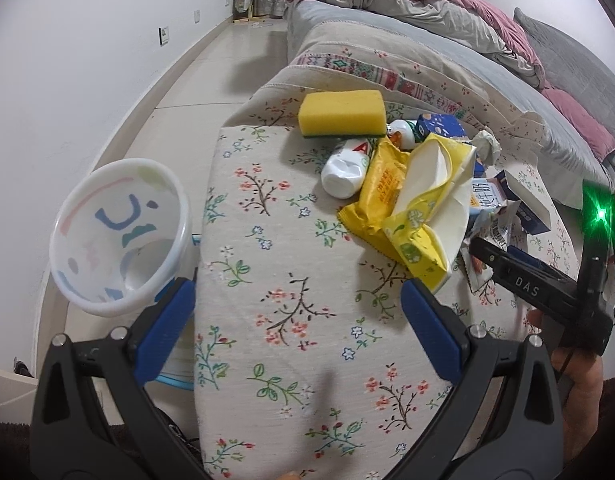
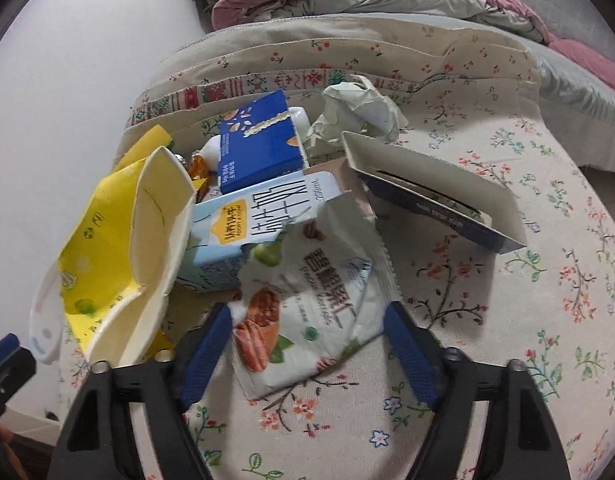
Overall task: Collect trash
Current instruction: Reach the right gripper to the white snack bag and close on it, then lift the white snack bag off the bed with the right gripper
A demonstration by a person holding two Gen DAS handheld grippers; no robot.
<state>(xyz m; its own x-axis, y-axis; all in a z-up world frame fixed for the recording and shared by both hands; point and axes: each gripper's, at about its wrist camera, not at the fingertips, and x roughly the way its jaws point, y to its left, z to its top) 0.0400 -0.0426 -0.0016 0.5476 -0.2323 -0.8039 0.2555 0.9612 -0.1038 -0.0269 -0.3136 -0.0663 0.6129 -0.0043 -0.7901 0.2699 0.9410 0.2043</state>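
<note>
On a worktop covered with a floral cloth (image 1: 267, 240) the trash lies heaped toward the far right side, next to a bed piled with pink and grey bedding (image 1: 427, 4). The left gripper (image 1: 297, 320) hovers with its fingers (image 1: 167, 332) spread wide and nothing between them, only bare cloth beneath. Just off the worktop's left edge stands a small white bin (image 1: 119, 240) with coloured marks inside, its mouth facing the camera, beside the left finger. At the near edge of the heap lies a yellow tissue pack (image 1: 423, 208); beyond it are a yellow wrapper (image 1: 379, 192), a white bottle (image 1: 345, 170) and a yellow sponge (image 1: 341, 114). The right gripper (image 2: 307, 344) has its fingers (image 2: 411, 356) partly open on either side of a nut snack wrapper (image 2: 307, 312); the right pad sits at the wrapper's edge, the left one slightly clear of it, and no firm squeeze shows. Crowding behind the wrapper are a pale blue milk carton (image 2: 259, 216), a dark blue carton (image 2: 259, 140), a crumpled paper (image 2: 359, 108) and an opened cardboard box (image 2: 435, 184). The tissue pack presses close on the left. The cloth to the right of the heap and in front of both grippers is open.
</note>
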